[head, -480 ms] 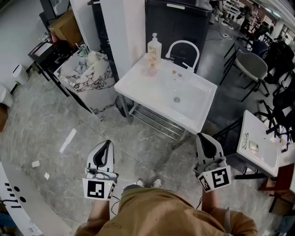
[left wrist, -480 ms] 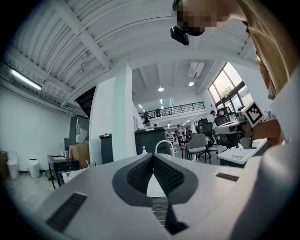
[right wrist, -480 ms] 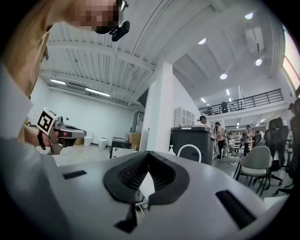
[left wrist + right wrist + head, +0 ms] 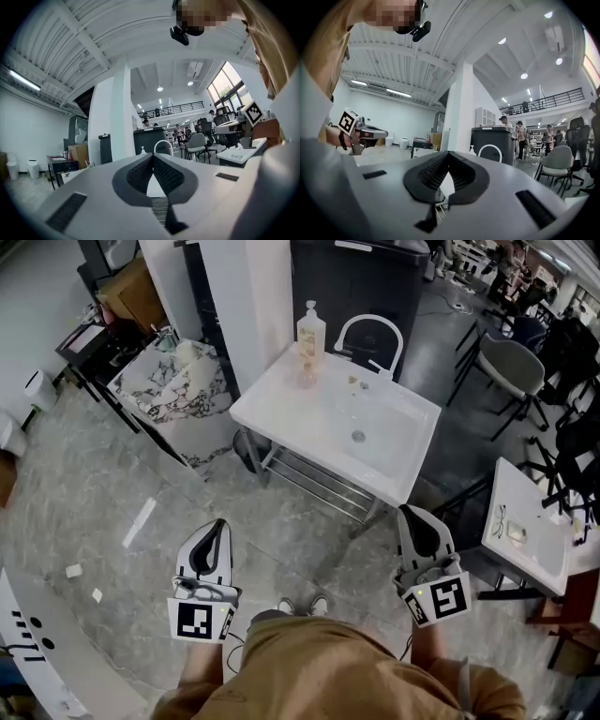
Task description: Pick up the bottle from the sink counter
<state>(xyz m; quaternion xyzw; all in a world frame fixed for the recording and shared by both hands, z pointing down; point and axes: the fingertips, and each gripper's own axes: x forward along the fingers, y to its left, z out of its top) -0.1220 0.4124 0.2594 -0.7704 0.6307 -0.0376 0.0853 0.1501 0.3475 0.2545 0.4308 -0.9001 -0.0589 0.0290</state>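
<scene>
We log left gripper (image 4: 217, 524) and right gripper (image 4: 410, 512): all 2 pressed together, empty. Bottle (image 4: 311, 334) upright on counter (image 4: 281, 409); label unreadable.

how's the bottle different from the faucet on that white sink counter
The bottle is a pale, straight-sided body with a pump top; the faucet is a thin white arch, open in the middle. In the head view the bottle stands at the back left corner of the sink counter; the faucet sits further right, behind the basin. Both stand upright along the counter's back edge.
</scene>
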